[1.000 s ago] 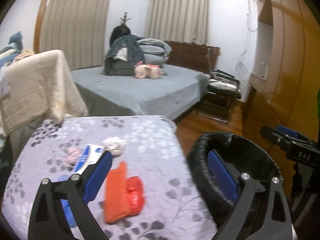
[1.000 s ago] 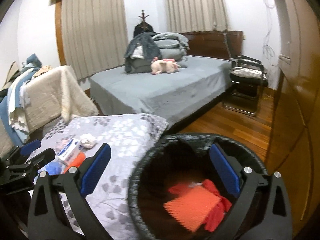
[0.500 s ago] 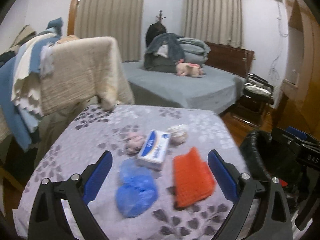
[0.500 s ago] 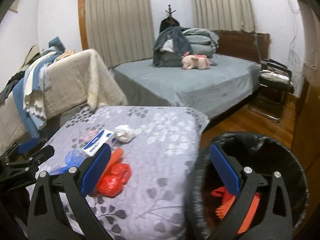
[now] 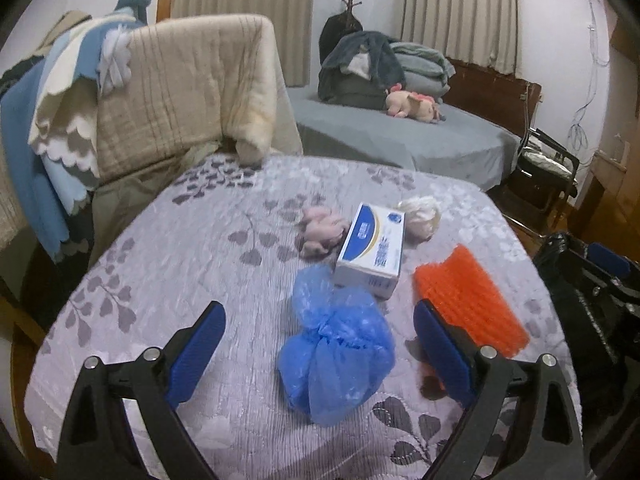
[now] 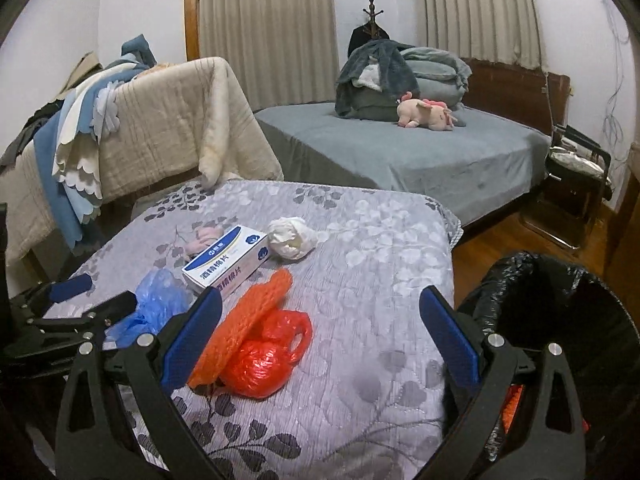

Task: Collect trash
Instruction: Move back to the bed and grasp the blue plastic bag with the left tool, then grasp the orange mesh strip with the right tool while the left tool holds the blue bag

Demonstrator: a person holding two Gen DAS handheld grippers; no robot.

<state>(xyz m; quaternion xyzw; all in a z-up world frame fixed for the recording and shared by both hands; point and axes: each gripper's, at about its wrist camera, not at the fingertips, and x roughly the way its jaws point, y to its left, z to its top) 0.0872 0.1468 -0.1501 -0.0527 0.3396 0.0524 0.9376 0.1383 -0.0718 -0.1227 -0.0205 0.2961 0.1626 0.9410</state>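
Note:
On the grey leaf-patterned table lie a crumpled blue plastic bag, a white-and-blue box, an orange mesh piece, a pink wad and a white wad. My left gripper stands open, its jaws either side of the blue bag. My right gripper is open just above the orange mesh and a red plastic bag. The black-lined bin stands right of the table with orange trash low inside it. The box and blue bag also show there.
A chair draped with beige and blue blankets stands behind the table. Beyond lie a grey bed with folded bedding and a pink plush toy, and a folding chair on the wooden floor at the right.
Both grippers have swung left from the bin toward the table. The left one now hangs over the blue bag; the right one, earlier over the bin's mouth, is over the orange mesh and red bag.

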